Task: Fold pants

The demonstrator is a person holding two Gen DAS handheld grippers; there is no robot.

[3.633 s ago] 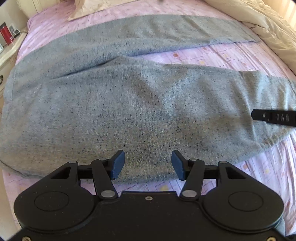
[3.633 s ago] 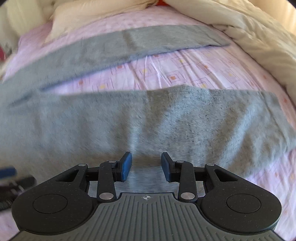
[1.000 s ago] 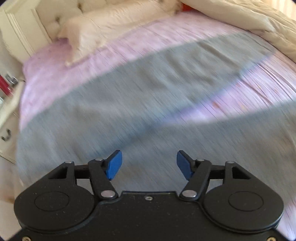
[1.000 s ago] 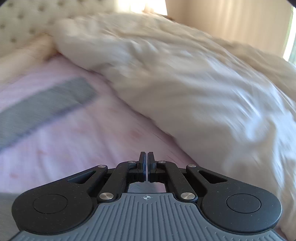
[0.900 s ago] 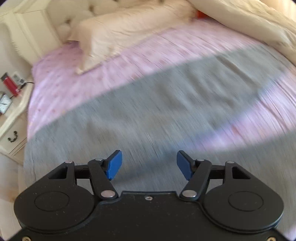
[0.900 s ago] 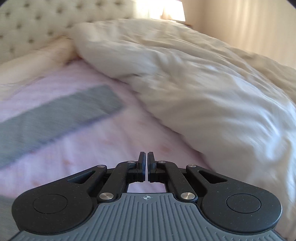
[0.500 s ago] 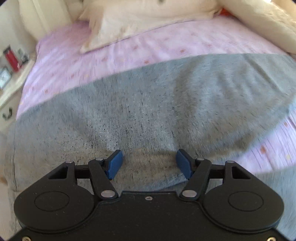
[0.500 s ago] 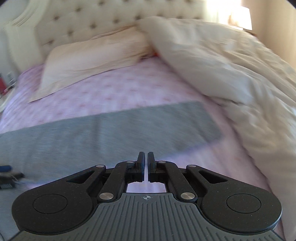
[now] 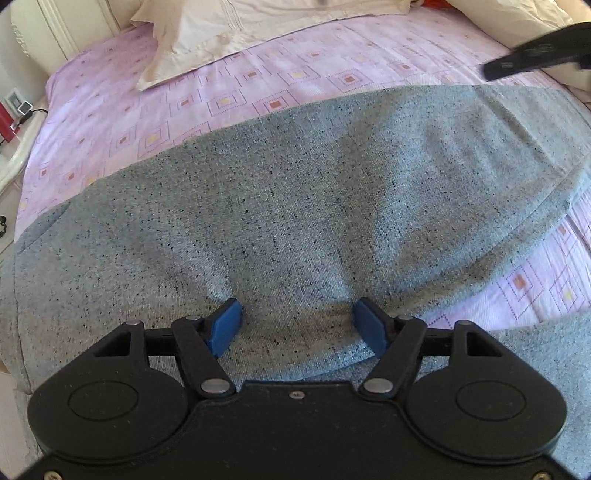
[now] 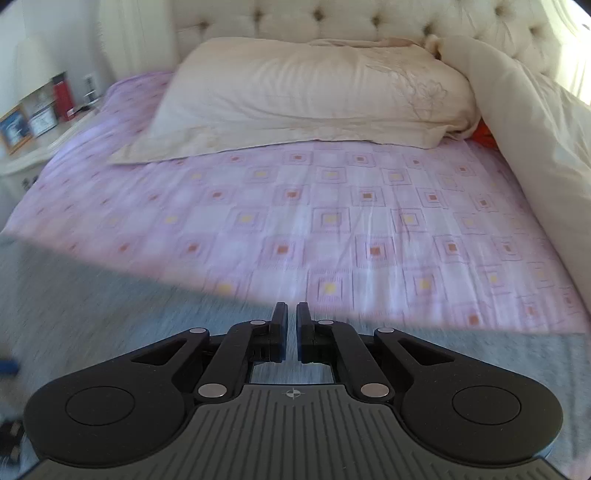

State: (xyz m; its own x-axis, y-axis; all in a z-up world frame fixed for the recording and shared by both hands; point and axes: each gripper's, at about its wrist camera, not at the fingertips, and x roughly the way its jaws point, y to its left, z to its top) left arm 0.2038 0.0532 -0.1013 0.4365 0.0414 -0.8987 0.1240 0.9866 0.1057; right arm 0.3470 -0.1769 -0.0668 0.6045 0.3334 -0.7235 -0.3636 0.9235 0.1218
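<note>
In the left wrist view, the grey pants [image 9: 314,206] lie spread over the pink patterned bed sheet [image 9: 258,85], and they cover most of the near part of the bed, from the left edge of the bed to the right side of the picture. The left tongs [image 9: 297,326] point down at the cloth with the jaws wide apart; the two blue pads [image 9: 225,326] stand on each side of a raised fold of the grey cloth, and I cannot tell if they press on it. The jaws have just been opening a little more, with this fold between them. A cream pillow [image 9: 229,33] lies near the head of the bed, and the black tip of the right tongs [image 9: 539,53] is seen at the upper right, above the sheet. In the right wrist view, the right tongs [image 10: 291,330] have the jaws nearly closed, with only a thin gap and nothing between them. Under them the grey pants [image 10: 110,314] look blurred and fill the near part of the bed. Beyond them are the pink sheet [image 10: 332,206], the pillow [image 10: 314,96] against the tufted headboard [image 10: 369,18], and a cream duvet [image 10: 535,147] heaped along the right edge of the bed. A nightstand [image 10: 44,147] with a red bottle [image 10: 62,96] stands at the left.
</note>
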